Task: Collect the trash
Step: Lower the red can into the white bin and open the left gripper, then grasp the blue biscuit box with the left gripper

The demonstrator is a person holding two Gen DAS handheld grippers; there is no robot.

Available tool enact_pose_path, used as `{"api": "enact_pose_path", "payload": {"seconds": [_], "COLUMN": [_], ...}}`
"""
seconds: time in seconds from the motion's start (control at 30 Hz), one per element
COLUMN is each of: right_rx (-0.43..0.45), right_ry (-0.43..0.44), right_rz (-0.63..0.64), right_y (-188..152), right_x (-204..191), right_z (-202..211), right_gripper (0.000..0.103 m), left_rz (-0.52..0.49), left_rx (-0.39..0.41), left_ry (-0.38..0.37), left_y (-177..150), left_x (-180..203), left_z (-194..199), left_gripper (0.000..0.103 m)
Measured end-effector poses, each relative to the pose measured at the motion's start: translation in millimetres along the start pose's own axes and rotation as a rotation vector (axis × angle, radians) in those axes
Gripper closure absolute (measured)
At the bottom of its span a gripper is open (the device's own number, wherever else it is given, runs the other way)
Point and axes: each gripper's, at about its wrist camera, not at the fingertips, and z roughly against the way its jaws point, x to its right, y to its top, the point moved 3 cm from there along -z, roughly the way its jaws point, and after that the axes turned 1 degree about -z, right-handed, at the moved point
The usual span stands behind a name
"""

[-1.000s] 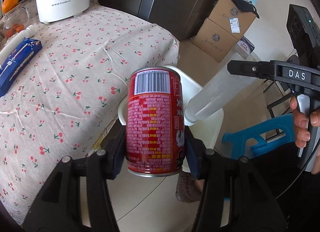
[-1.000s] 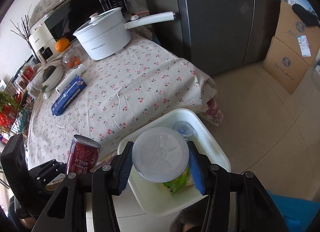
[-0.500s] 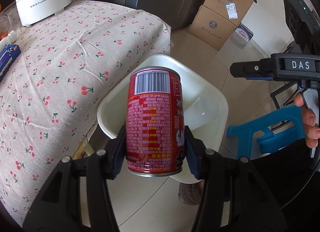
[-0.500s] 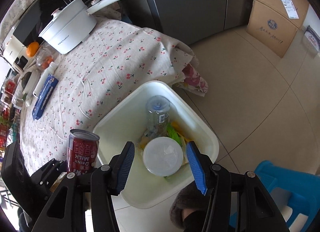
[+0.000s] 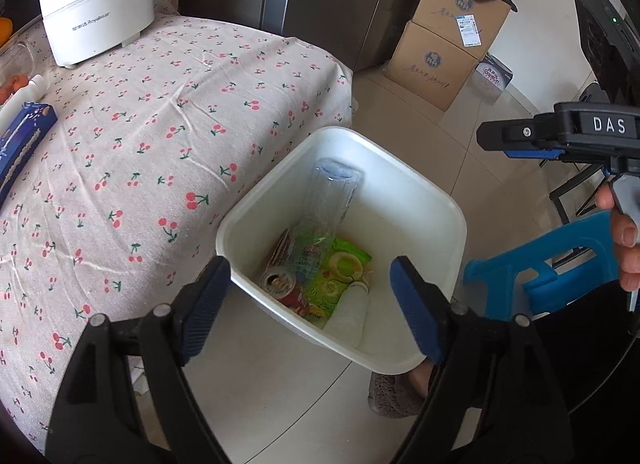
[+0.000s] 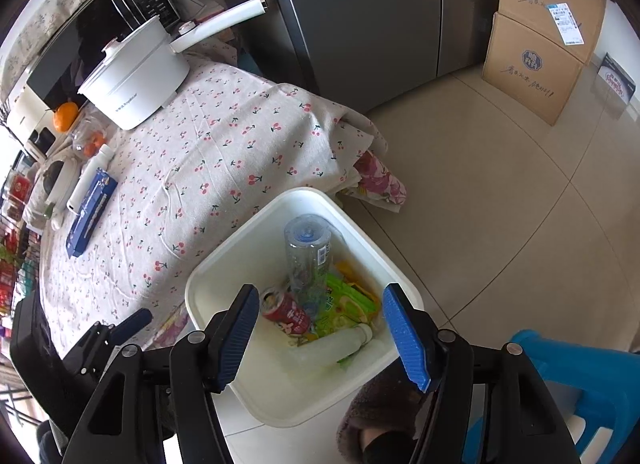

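"Royalstar" is printed on the white pot (image 5: 98, 10); "DAS" on the right gripper (image 5: 520, 144).

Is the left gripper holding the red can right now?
No, the left gripper is open and empty, and the red can lies inside the white bin.

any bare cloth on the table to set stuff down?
Yes: the cherry-print tablecloth lies bare between the white electric pot, the blue carton and the white plastic bin. The far-left edge by the orange is crowded.
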Motion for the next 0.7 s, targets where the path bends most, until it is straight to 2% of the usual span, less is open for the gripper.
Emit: {"api": "enact_pose_path", "payload": {"seconds": [0.27,0.37,0.53,0.7], "right_rx": [0.0,0.007,0.005,0.002], "right_ry": [0.006,0.009,0.017,0.019], "right_rz": [0.019,0.032,0.076,0.147], "right_y": [2.8,3.8,5.6,6.9], "right_x": [-14.3,-23.9,-47.8,-79.7], "right_z": [-1.4,-1.1,-3.0,-8.0], "right_gripper": [0.035,0.028,0.025,0.023], "left_rz": [0.05,0.083,0.11,0.111], "left_rx": [0.006,0.014,0.012,0.012], "left_ry": [0.074,0.116,0.219,0.354], "left_y": [-5.7,-10.1,-18.0,-23.6], "left_x": [-31.6,-50.1,-87.9,-135.6], "left_z": [21.3,32.9,52.1,70.8], "left_gripper": [0.012,0.007,0.005,0.004]}}
